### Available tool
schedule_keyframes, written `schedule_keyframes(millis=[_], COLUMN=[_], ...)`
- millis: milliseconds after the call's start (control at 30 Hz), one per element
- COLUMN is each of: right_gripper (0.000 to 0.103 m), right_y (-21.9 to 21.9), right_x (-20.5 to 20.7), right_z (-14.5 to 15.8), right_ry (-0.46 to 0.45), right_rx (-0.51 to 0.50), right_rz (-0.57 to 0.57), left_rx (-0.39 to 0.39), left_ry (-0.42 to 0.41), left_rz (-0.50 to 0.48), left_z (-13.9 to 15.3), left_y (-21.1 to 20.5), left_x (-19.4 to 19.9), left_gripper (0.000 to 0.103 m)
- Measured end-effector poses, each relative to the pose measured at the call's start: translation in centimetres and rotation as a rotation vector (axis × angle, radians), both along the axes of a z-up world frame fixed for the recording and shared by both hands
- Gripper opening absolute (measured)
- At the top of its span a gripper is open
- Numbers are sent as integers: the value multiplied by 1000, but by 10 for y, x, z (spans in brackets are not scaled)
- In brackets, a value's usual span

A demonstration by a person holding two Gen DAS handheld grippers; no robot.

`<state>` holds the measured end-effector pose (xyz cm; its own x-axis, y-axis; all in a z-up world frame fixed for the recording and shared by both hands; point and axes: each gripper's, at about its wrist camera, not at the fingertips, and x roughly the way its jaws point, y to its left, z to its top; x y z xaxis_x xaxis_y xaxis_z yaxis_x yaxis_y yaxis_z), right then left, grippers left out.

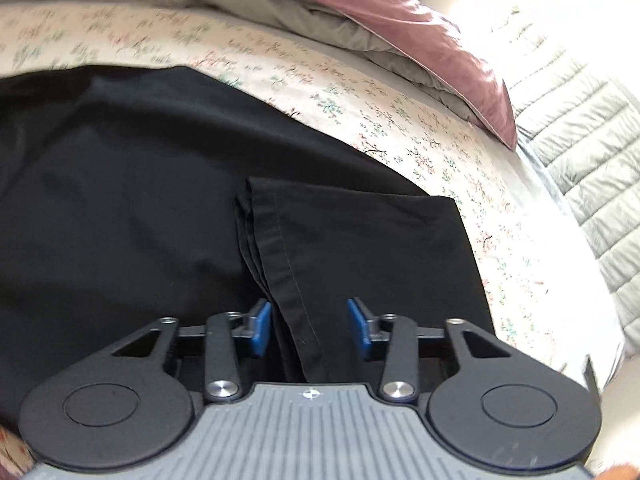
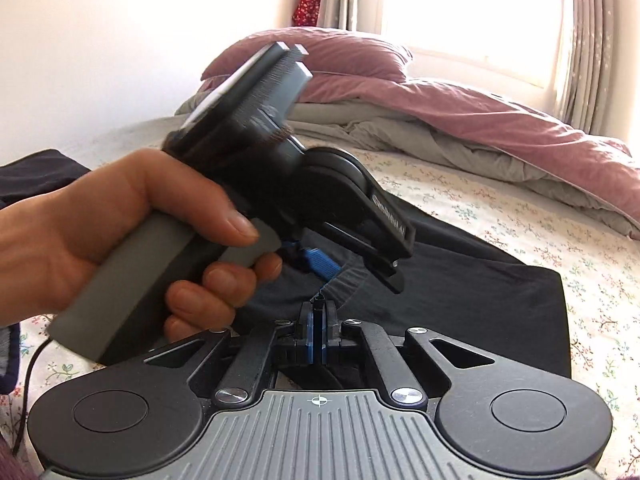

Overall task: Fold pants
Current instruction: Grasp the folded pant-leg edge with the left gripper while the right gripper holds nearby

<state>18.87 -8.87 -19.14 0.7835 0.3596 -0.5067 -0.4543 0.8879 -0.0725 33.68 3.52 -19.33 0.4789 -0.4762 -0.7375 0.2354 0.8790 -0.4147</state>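
Black pants (image 1: pixel 140 184) lie spread on the floral bed sheet (image 1: pixel 360 92). In the left wrist view a folded-over leg end with its stitched hem (image 1: pixel 280 256) runs in between the jaws of my left gripper (image 1: pixel 310 330). Those jaws stand apart; the cloth lies against the left blue pad (image 1: pixel 260 328) and clear of the right one, so it is open. In the right wrist view my right gripper (image 2: pixel 319 322) is shut on a thin edge of the pants (image 2: pixel 480 280). A hand (image 2: pixel 100 220) holds the left gripper just ahead of it, one blue pad (image 2: pixel 320 268) showing.
A pink duvet (image 2: pixel 460 112) over a grey blanket (image 2: pixel 400 136) is bunched at the far side of the bed. A grey quilted cover (image 1: pixel 592 168) lies to the right. A bright window with curtains (image 2: pixel 580 32) stands behind. A thin black cable (image 2: pixel 28 380) runs at the left.
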Motion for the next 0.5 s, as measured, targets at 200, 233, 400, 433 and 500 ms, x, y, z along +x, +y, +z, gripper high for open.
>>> schedule_keyframes(millis=[200, 233, 400, 433, 500], right_gripper=[2, 2, 2, 2, 2], right_y=[13, 16, 28, 31, 38], right_x=[-9, -10, -12, -14, -13], right_z=[0, -1, -6, -7, -9], right_ry=[-51, -63, -88, -93, -107], right_rx=[-34, -47, -60, -63, -73], right_rz=[-16, -18, -26, -26, -25], left_rx=[22, 21, 29, 30, 36], left_ry=[-12, -18, -55, -57, -66], left_rz=[-22, -21, 1, 6, 16], left_z=[1, 2, 9, 9, 10], left_y=[6, 9, 20, 22, 25], left_x=[16, 17, 19, 21, 22], left_gripper=[46, 44, 32, 32, 32])
